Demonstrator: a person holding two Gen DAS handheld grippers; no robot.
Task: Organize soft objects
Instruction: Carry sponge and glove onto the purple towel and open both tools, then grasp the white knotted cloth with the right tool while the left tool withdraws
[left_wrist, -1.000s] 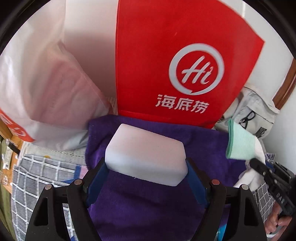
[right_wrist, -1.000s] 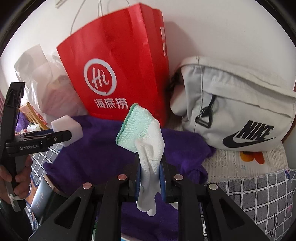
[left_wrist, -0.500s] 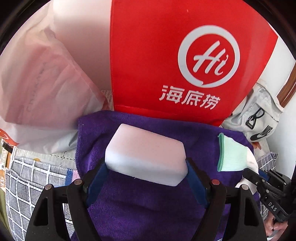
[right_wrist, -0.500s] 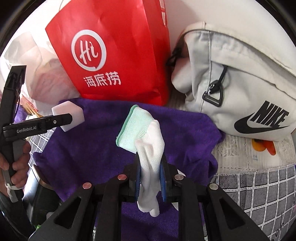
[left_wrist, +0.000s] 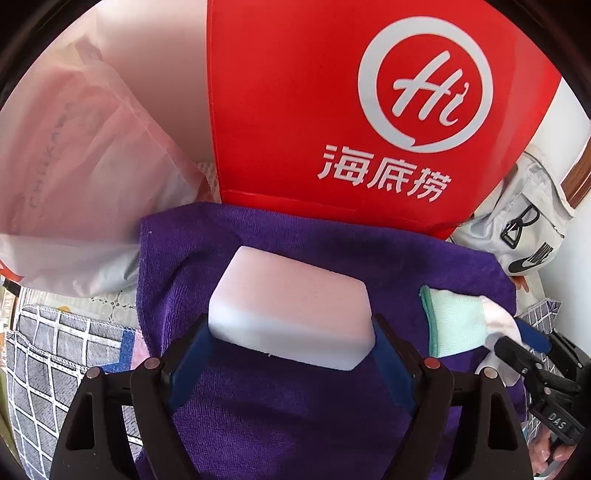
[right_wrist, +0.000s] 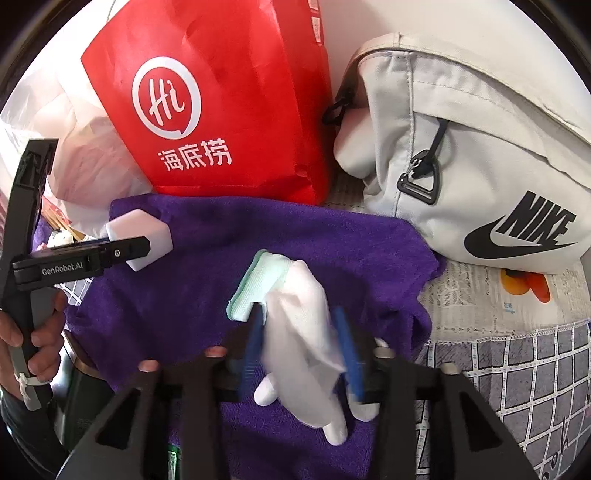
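standing at the far side, a red paper bag (right_wrist: 225, 99) and a grey nike bag (right_wrist: 480, 147) back a purple towel (right_wrist: 229, 266) spread near. the left gripper (left_wrist: 290, 352) is clamped on a white sponge block (left_wrist: 291, 314) above the towel's left. the right gripper (right_wrist: 299, 347), fingers apart, straddles a white glove (right_wrist: 299, 317) with a green cuff, lying on the towel.

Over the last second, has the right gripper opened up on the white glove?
Yes. The right gripper has spread its blue pads away from the white glove, which now slumps between them on the purple towel, lower against the red bag.
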